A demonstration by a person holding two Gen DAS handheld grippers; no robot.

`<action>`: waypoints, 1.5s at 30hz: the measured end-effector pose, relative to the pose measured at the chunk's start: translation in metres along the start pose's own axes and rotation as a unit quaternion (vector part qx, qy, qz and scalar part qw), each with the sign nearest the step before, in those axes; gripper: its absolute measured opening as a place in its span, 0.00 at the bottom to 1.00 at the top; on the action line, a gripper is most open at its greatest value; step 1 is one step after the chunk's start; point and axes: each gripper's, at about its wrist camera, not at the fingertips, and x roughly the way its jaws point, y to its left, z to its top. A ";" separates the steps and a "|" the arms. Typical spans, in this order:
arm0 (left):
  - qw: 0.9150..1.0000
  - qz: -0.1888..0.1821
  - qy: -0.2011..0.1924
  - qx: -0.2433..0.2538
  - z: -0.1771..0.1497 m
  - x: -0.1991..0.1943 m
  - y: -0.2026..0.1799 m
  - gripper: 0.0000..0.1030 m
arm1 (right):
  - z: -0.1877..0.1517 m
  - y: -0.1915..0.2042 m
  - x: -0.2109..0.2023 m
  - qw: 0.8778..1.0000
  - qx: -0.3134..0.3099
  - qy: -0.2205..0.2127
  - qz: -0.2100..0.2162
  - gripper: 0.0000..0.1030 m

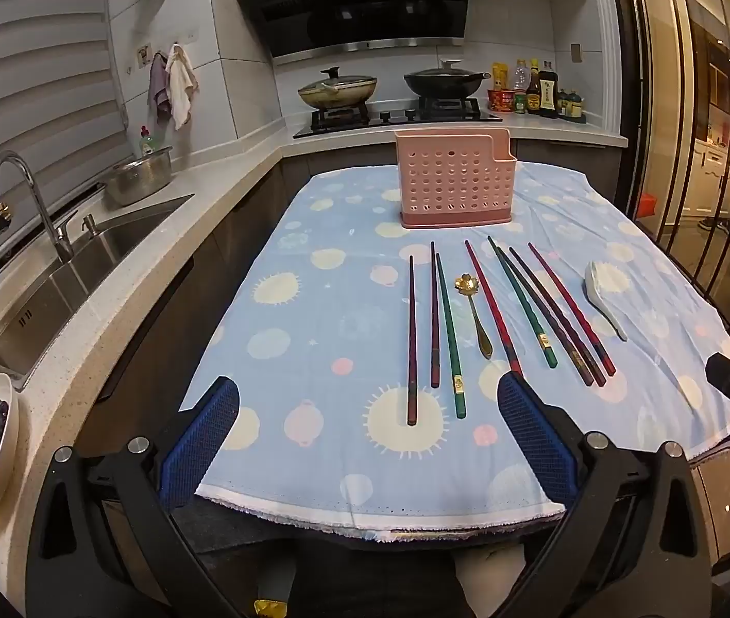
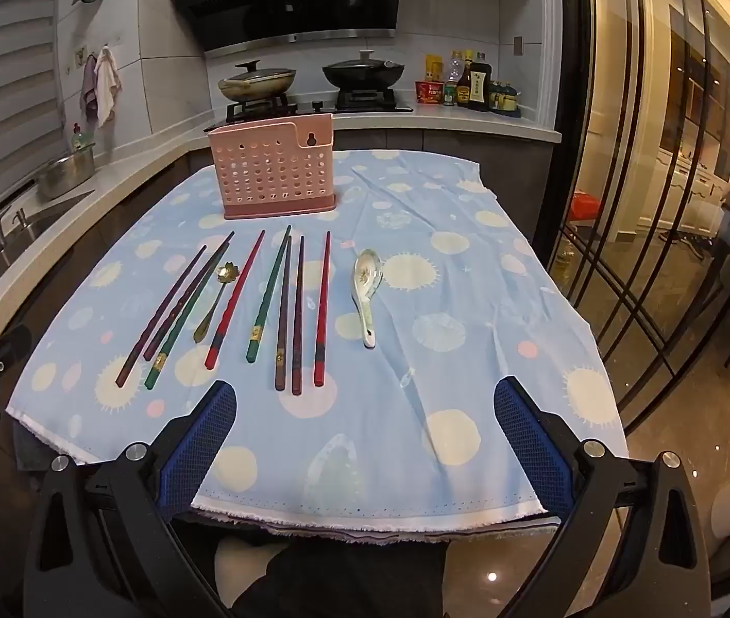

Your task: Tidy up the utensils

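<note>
A: Pink holder stands at the far end of the cloth, insides hidden. Left view: left gripper wide open, empty, above the near edge; chopsticks lie loose ahead.

B: Right view: right gripper also spread wide, nothing held. White spoon lies right of the chopsticks; its pattern is unreadable.

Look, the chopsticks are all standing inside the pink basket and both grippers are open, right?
Not quite. The chopsticks lie flat on the tablecloth before the pink basket, as the right wrist view shows. The left gripper and right gripper are open.
</note>
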 end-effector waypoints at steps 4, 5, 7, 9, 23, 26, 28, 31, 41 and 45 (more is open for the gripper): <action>1.000 0.000 0.001 -0.002 0.000 0.000 0.001 0.93 | 0.000 0.001 0.000 1.000 0.000 0.001 0.000 0.93; 1.000 0.001 0.001 -0.003 0.000 0.000 0.001 0.93 | 0.000 0.001 0.000 1.000 0.000 0.001 0.000 0.93; 1.000 0.001 0.002 -0.004 0.000 0.000 0.002 0.93 | 0.000 0.001 0.000 1.000 0.001 0.001 0.000 0.93; 1.000 0.001 0.001 -0.001 -0.006 -0.001 0.001 0.93 | 0.000 0.001 -0.001 1.000 0.000 -0.001 0.000 0.93; 1.000 0.001 0.004 0.000 -0.003 -0.001 0.002 0.93 | 0.000 0.002 0.002 1.000 0.000 -0.003 -0.001 0.93; 1.000 0.001 0.004 0.000 -0.003 -0.001 0.002 0.93 | 0.001 0.005 -0.003 1.000 0.000 -0.002 0.000 0.93; 1.000 0.001 0.004 0.000 -0.003 -0.001 0.002 0.93 | 0.000 0.004 -0.002 1.000 0.000 -0.004 0.000 0.93; 1.000 0.001 0.005 0.000 -0.003 -0.001 0.002 0.93 | 0.000 0.005 -0.002 1.000 0.000 -0.003 0.000 0.93; 1.000 0.001 0.005 0.000 -0.003 -0.001 0.002 0.93 | 0.002 0.006 -0.002 1.000 0.000 -0.004 0.000 0.93; 1.000 0.001 0.004 0.000 -0.003 -0.001 0.002 0.93 | 0.002 0.007 -0.003 1.000 0.000 -0.004 0.000 0.93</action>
